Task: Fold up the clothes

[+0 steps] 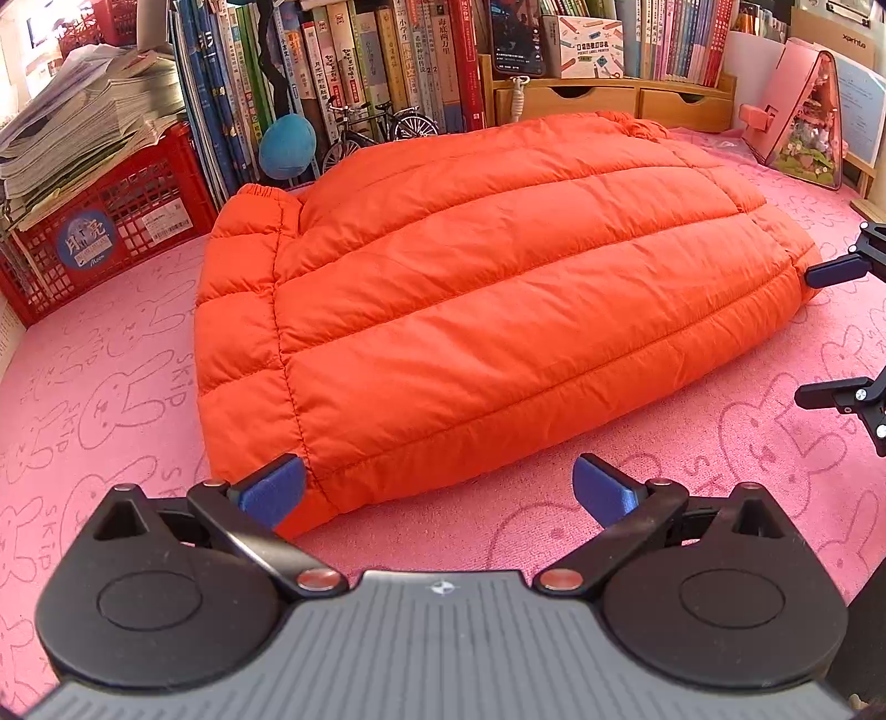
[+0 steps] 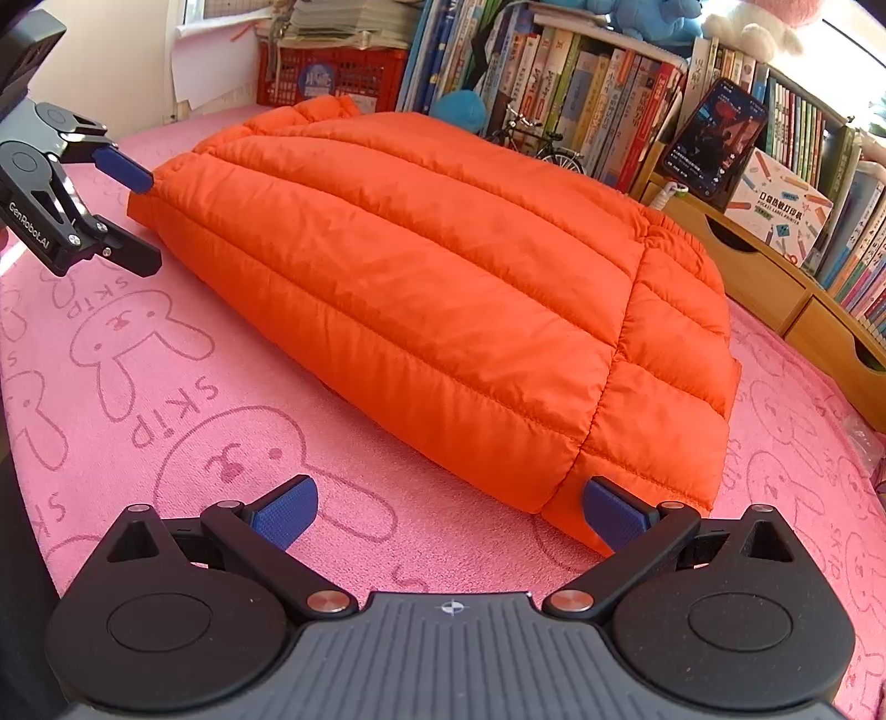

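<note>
A padded jacket (image 1: 487, 288) is laid flat on a cloth-covered surface (image 1: 111, 387), with its hem toward both cameras. The left gripper (image 1: 437, 490) is placed at the jacket's near left corner, one pad (image 1: 274, 490) against the hem; the right gripper (image 2: 448, 512) is placed at the near right corner, with its right pad (image 2: 612, 512) at the fabric edge. Behind the jacket, a row of books (image 1: 354, 66) is stood upright. A crate (image 1: 105, 232) stacked with papers (image 1: 83, 122) is set to the left. A model bicycle (image 1: 376, 130) and a ball (image 1: 287, 147) are positioned between books and jacket. A drawer unit (image 1: 609, 102) with a phone (image 1: 518, 39) propped on it is placed behind right.
</note>
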A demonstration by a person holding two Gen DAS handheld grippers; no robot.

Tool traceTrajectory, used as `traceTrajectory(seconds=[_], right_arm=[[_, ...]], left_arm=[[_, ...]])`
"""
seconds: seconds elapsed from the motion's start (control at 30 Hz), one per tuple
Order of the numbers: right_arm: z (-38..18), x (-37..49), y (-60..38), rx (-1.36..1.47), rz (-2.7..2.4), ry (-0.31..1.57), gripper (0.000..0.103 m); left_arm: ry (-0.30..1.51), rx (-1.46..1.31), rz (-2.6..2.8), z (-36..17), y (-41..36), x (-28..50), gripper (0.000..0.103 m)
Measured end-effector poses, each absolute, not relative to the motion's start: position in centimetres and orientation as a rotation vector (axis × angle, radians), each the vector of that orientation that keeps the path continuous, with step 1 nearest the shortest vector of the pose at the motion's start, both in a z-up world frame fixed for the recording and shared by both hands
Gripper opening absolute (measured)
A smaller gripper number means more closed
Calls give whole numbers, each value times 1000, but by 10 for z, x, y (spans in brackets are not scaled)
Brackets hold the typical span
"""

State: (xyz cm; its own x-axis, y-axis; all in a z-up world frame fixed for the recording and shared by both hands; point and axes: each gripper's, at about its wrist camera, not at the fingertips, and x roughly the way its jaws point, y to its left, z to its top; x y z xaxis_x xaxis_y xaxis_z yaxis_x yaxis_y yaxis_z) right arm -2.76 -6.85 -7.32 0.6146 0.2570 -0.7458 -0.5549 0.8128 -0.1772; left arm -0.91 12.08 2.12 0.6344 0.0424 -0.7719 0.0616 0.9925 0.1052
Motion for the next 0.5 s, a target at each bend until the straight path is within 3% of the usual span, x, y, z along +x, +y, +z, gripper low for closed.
traceTrajectory(seconds=[0.5], right_arm=[[-75, -28, -65, -421, 495, 783, 103]], left_arm=[[882, 107, -4, 19, 122, -8, 103]])
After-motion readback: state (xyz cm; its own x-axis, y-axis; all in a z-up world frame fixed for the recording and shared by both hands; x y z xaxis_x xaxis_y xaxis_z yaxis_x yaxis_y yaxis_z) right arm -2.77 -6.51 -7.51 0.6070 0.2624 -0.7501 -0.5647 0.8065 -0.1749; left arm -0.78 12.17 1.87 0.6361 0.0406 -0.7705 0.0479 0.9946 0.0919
